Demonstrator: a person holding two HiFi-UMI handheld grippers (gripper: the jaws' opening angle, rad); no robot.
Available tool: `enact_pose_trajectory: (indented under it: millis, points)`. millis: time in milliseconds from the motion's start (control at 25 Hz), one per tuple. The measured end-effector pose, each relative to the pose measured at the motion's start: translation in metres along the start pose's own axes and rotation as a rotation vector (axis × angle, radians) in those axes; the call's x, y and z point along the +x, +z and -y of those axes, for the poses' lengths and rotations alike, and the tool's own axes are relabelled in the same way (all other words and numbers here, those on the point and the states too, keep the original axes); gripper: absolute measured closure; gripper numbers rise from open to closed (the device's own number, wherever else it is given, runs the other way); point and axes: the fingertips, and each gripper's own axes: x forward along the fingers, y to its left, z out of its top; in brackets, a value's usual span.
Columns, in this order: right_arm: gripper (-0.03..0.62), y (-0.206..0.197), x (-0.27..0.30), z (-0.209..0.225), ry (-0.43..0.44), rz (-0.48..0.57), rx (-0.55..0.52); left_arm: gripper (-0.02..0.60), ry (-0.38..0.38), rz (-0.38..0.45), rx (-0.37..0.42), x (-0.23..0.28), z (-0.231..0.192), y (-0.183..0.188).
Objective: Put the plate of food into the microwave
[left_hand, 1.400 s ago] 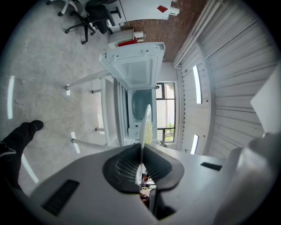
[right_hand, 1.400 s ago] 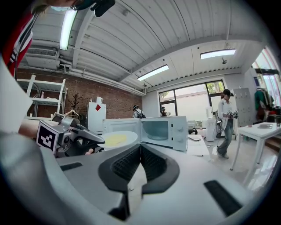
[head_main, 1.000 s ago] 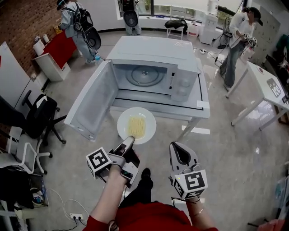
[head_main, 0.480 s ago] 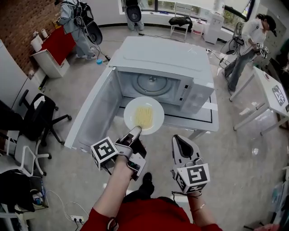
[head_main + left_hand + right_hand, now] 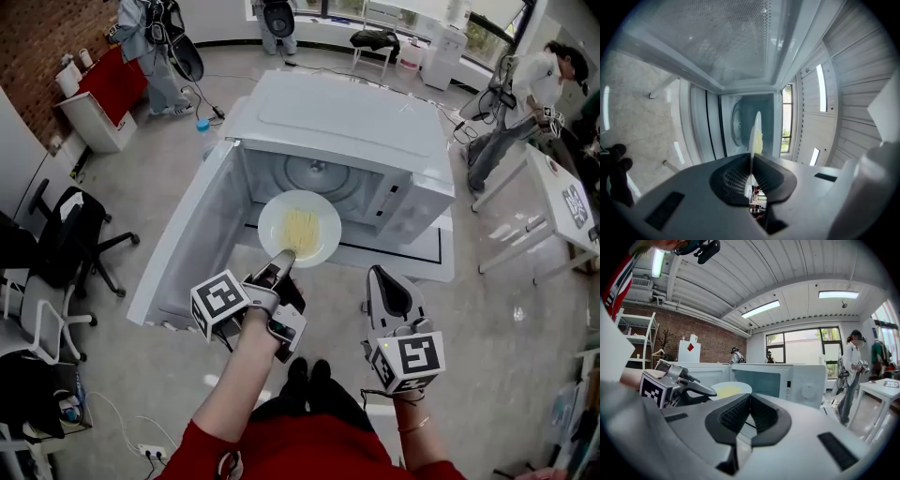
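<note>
The left gripper [image 5: 284,256] is clamped on the near rim of the round white plate of yellow noodles [image 5: 300,228]. The plate sits level at the mouth of the boxy white microwave [image 5: 347,122], short of its glass turntable [image 5: 314,173]. The white microwave door [image 5: 192,230] stands swung wide on the left, beside the plate. The right gripper [image 5: 386,281], jaws together and empty, hovers at the lower right, clear of the opening. A black office chair [image 5: 80,239] and a white side table [image 5: 562,202] stand well apart from the microwave.

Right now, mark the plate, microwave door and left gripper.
plate [image 5: 325,221], head view, bare right rim.
microwave door [image 5: 192,236], head view, inner face.
left gripper [image 5: 284,255], head view, fingertips on plate's edge.
</note>
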Motion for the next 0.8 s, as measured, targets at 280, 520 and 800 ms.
enact_pose_trajectory:
  millis: [280, 520, 800]
  points:
    - [0.579, -0.003, 0.013, -0.004, 0.035, -0.012, -0.006, 0.561, 0.010, 0.009, 0.027, 0.011, 0.002, 0.003]
    - [0.579, -0.005, 0.032, -0.014, 0.082, -0.022, -0.031, 0.561, 0.025, 0.028, 0.042, 0.027, -0.011, 0.008]
    - [0.579, -0.022, 0.066, -0.001, 0.106, -0.008, -0.072, 0.561, -0.001, 0.072, 0.053, 0.065, -0.024, 0.022]
